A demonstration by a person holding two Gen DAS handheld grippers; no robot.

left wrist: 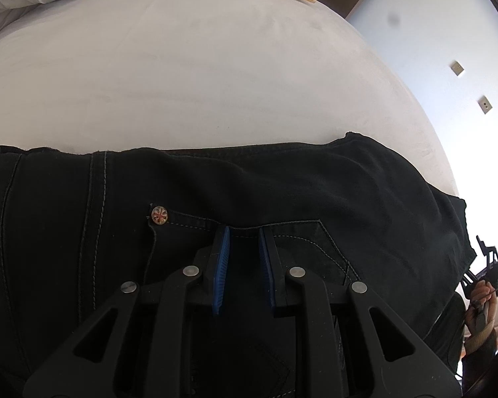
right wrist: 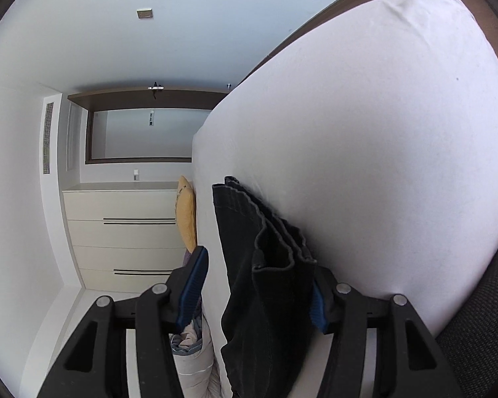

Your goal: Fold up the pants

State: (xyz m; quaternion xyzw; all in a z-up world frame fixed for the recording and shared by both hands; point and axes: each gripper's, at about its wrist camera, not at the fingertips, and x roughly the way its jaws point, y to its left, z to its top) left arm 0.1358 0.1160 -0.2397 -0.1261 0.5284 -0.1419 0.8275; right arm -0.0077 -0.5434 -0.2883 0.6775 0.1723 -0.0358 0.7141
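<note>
Fingers of your left gripper point(left wrist: 244, 232), nearly closed, pinch the pants point(left wrist: 282, 192) by the pocket; right gripper point(right wrist: 259, 285) open around the hems. Next: clamp, then fold.

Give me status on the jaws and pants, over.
Left gripper pinching the pants by the pocket. Right gripper open around the hems. Bed ahead, nothing blocking.

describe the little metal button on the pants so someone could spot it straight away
On the white bed lie black pants. Just left of the left gripper, at a pocket's top corner, sits the metal button: round, silvery with a reddish cross pattern, the only shiny spot on dark cloth.
</note>
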